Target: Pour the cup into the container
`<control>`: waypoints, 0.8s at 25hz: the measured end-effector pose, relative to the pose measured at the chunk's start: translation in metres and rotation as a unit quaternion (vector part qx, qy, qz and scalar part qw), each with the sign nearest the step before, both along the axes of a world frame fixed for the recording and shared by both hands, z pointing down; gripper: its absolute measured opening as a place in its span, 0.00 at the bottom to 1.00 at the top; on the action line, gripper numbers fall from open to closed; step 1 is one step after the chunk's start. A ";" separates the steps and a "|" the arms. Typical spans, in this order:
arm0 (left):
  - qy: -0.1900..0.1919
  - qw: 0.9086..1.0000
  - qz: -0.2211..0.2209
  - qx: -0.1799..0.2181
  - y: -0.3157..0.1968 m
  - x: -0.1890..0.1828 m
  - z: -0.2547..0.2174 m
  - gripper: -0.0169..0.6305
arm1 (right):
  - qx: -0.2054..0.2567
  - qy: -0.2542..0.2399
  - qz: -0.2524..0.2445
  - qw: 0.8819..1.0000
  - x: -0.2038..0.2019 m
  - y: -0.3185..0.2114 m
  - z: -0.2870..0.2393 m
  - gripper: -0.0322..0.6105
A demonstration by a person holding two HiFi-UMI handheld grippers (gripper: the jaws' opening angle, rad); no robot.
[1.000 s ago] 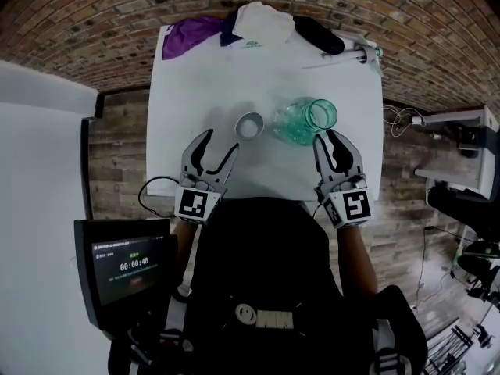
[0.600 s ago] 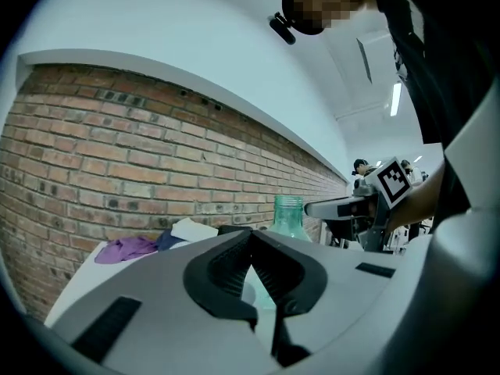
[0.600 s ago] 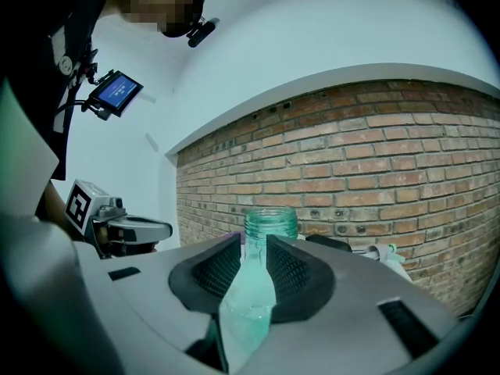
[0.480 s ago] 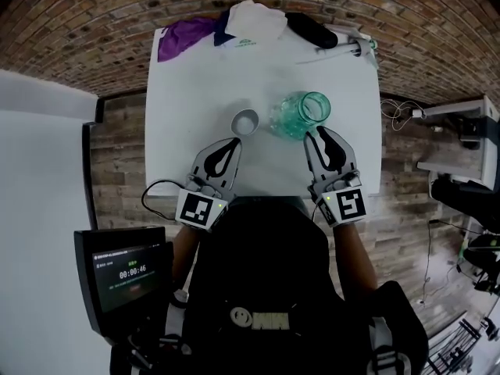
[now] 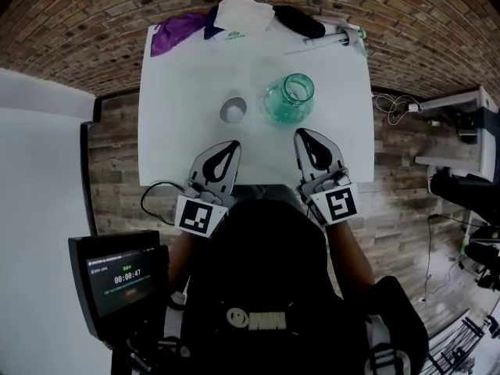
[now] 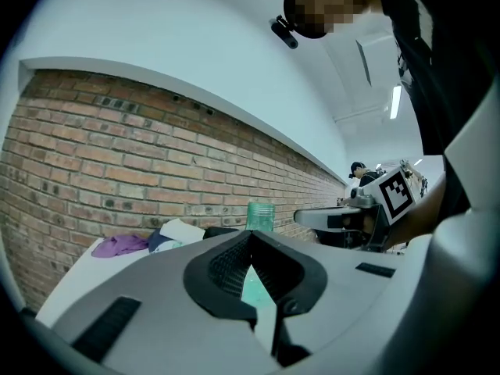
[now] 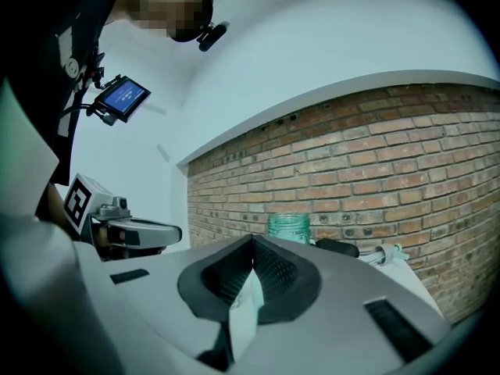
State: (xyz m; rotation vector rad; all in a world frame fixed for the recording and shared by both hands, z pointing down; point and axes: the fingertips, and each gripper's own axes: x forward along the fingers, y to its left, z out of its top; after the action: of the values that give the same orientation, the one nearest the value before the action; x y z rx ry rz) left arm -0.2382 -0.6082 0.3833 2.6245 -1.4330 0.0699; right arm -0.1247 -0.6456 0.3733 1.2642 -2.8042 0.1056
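At the table (image 5: 180, 92) edge, left gripper (image 5: 226, 150) and right gripper (image 5: 307, 137) point forward, jaws closed, empty.

cup (image 5: 233, 109) left of container (image 5: 288, 100) — both on table (image 5: 178, 135), clothes (image 5: 234, 16) behind

Bare table (image 5: 176, 143) before cup (image 5: 233, 109), jar (image 5: 287, 100); clutter (image 5: 234, 18) along far edge.

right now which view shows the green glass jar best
The head view: it shows the whole green glass jar from above, open mouth included, standing on the white table beside the small cup. Both gripper views catch only its upper part, poking above their own closed jaws.
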 end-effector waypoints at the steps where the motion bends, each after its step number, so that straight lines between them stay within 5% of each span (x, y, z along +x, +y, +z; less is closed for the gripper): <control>1: 0.003 1.000 -0.001 0.001 0.005 0.004 -0.003 0.03 | 0.003 -0.005 -0.001 1.000 0.003 0.005 -0.002 0.06; 10: 0.028 1.000 -0.010 0.006 0.074 0.054 -0.023 0.03 | 0.006 -0.018 -0.011 1.000 0.053 0.080 -0.010 0.06; 20: -0.011 1.000 0.009 0.017 0.174 0.115 -0.032 0.03 | -0.031 -0.062 -0.004 0.998 0.109 0.179 0.006 0.06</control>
State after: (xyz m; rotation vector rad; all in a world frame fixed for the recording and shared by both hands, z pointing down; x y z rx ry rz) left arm -0.1232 -0.4346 0.3512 2.6723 -1.4285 0.0778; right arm -0.0161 -0.4662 0.3794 1.2740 -2.8840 0.2783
